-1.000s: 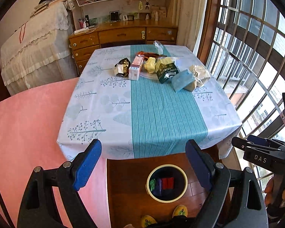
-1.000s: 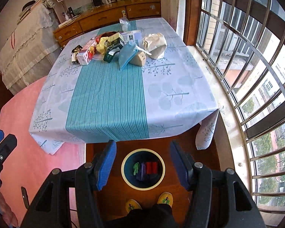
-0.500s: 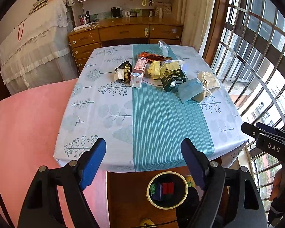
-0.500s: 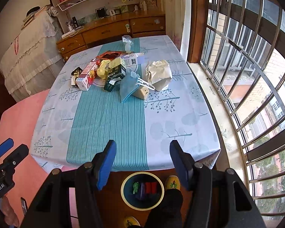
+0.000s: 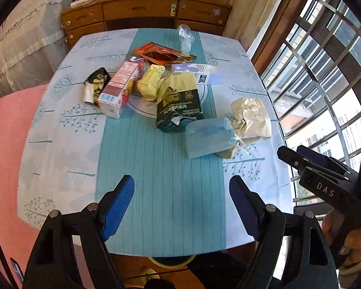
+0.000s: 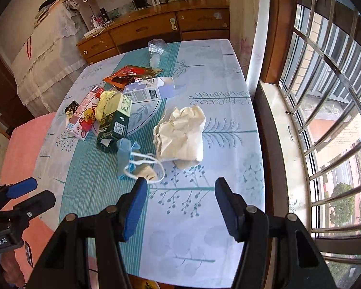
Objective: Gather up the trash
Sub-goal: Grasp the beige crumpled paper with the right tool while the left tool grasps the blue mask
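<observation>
Crumpled cream paper [image 6: 180, 133] lies nearest the right hand-held gripper [image 6: 180, 198], just ahead of its parted, empty blue pads, so it looks the sensible first pick: I would bring the pads down either side of the wad, close on its bulk rather than a loose flap, and lift clear before swinging toward the bin [image 5: 172, 260], whose rim just shows below the near edge of the surface [image 5: 156, 192]. The left hand-held gripper [image 5: 181, 201] has just narrowed a little yet stands well open with nothing between its pads; the blue face mask [image 5: 208, 137], lying against the paper wad, would suit it, though its thin ear loops could snag on the small tan piece beneath. All the trash sits in a loose cluster on the far half of the cloth: a dark green chocolate box [image 5: 179, 106], a pink carton [image 5: 119, 89], yellow wrapping [image 5: 151, 83], a red foil pouch [image 5: 160, 54], a pale lilac box [image 6: 149, 91], a black-and-gold wrapper [image 5: 95, 84] and clear plastic [image 5: 185, 36] at the back.
</observation>
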